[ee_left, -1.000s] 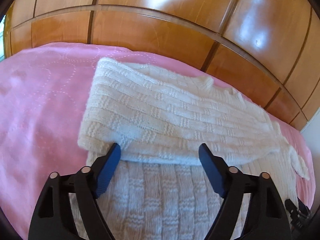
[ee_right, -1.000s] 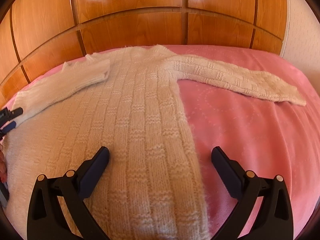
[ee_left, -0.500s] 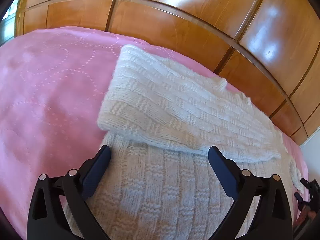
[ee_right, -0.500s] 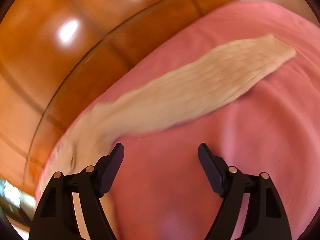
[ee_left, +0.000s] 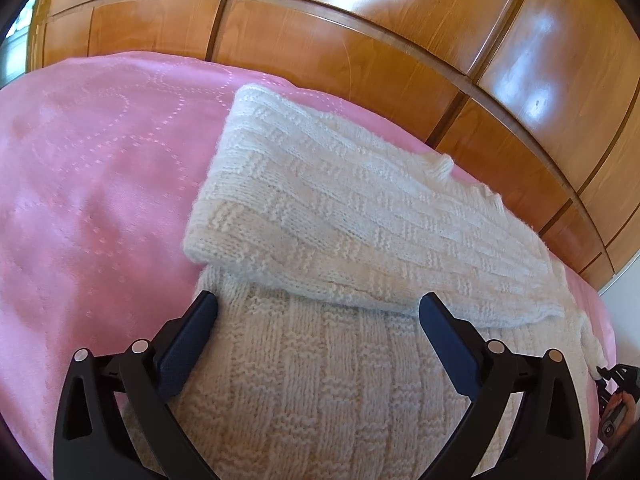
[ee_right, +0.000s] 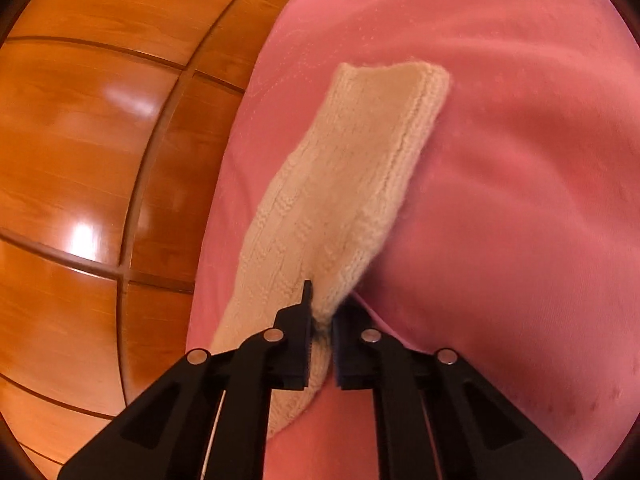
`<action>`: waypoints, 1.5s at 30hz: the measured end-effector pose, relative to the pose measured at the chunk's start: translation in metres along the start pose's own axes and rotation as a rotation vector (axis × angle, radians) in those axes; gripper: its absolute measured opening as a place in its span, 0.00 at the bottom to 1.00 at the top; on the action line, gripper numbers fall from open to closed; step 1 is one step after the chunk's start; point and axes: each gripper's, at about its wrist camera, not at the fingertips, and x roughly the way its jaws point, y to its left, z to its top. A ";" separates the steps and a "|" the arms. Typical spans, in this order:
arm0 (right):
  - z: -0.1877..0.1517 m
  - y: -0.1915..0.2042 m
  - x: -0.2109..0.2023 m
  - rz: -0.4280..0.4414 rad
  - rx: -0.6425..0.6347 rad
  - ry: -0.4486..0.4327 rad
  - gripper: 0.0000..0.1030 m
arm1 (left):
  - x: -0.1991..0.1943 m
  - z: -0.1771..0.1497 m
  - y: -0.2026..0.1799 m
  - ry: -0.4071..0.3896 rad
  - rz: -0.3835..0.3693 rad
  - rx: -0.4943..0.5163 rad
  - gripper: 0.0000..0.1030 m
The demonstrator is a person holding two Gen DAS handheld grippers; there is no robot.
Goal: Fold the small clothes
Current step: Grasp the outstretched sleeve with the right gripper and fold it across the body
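A white knitted sweater (ee_left: 320,380) lies on a pink bedspread (ee_left: 88,200). Its left sleeve (ee_left: 360,216) is folded across the body. My left gripper (ee_left: 318,312) is open and empty, hovering over the sweater body just below the folded sleeve. In the right wrist view the other sleeve (ee_right: 348,184) stretches away over the pink bedspread (ee_right: 520,200). My right gripper (ee_right: 322,320) is shut on this sleeve, pinching its knit between the two pads.
A glossy wooden headboard (ee_left: 360,40) runs along the far side of the bed and shows at the left of the right wrist view (ee_right: 80,160). A black device (ee_left: 616,392) shows at the right edge of the left wrist view.
My right gripper swung from over the sweater body to the outstretched right sleeve and closed on it. My left gripper has drawn back a little and stayed open.
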 end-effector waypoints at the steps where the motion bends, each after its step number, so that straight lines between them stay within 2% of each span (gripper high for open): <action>1: -0.001 0.009 -0.002 -0.028 -0.034 -0.006 0.06 | 0.000 0.000 0.000 -0.001 -0.002 -0.002 0.96; 5: -0.001 0.056 -0.010 -0.001 -0.146 -0.061 0.06 | 0.000 0.000 0.001 -0.003 -0.006 -0.004 0.96; 10: -0.036 0.137 -0.020 0.063 -0.345 -0.058 0.06 | -0.001 0.000 0.002 -0.006 -0.014 -0.009 0.96; 13: -0.072 0.183 -0.025 0.121 -0.480 -0.049 0.06 | -0.001 0.000 0.003 -0.007 -0.019 -0.013 0.96; 16: -0.122 0.228 -0.023 0.169 -0.627 -0.015 0.06 | -0.002 0.000 0.004 -0.008 -0.019 -0.014 0.96; 21: -0.221 0.283 -0.004 0.240 -0.866 0.068 0.06 | -0.002 0.000 0.004 -0.008 -0.020 -0.015 0.96; 26: -0.322 0.303 0.024 0.242 -1.151 0.150 0.06 | -0.003 0.000 0.005 -0.009 -0.026 -0.017 0.96; 30: -0.388 0.280 0.036 0.188 -1.347 0.196 0.07 | -0.003 0.000 0.007 -0.009 -0.031 -0.019 0.96; 32: -0.401 0.265 0.042 0.159 -1.393 0.218 0.12 | -0.003 0.001 0.006 -0.009 -0.032 -0.019 0.96; 33: -0.403 0.255 0.043 0.146 -1.402 0.236 0.21 | -0.003 0.001 0.006 -0.009 -0.031 -0.020 0.96; 34: -0.403 0.247 0.043 0.141 -1.402 0.258 0.36 | -0.003 0.001 0.006 -0.009 -0.031 -0.019 0.96; 36: -0.399 0.238 0.042 0.156 -1.361 0.289 0.54 | -0.003 0.001 0.006 -0.009 -0.031 -0.019 0.96; 38: -0.382 0.235 0.040 0.201 -1.276 0.292 0.61 | -0.003 0.001 0.006 -0.009 -0.031 -0.019 0.96; 40: -0.363 0.234 0.036 0.230 -1.153 0.274 0.74 | -0.003 0.001 0.006 -0.009 -0.031 -0.019 0.96; 42: -0.346 0.234 0.040 0.223 -1.043 0.254 0.78 | -0.003 0.001 0.006 -0.009 -0.030 -0.018 0.96; 45: -0.340 0.245 0.052 0.171 -0.991 0.237 0.79 | -0.003 0.001 0.007 -0.010 -0.031 -0.018 0.96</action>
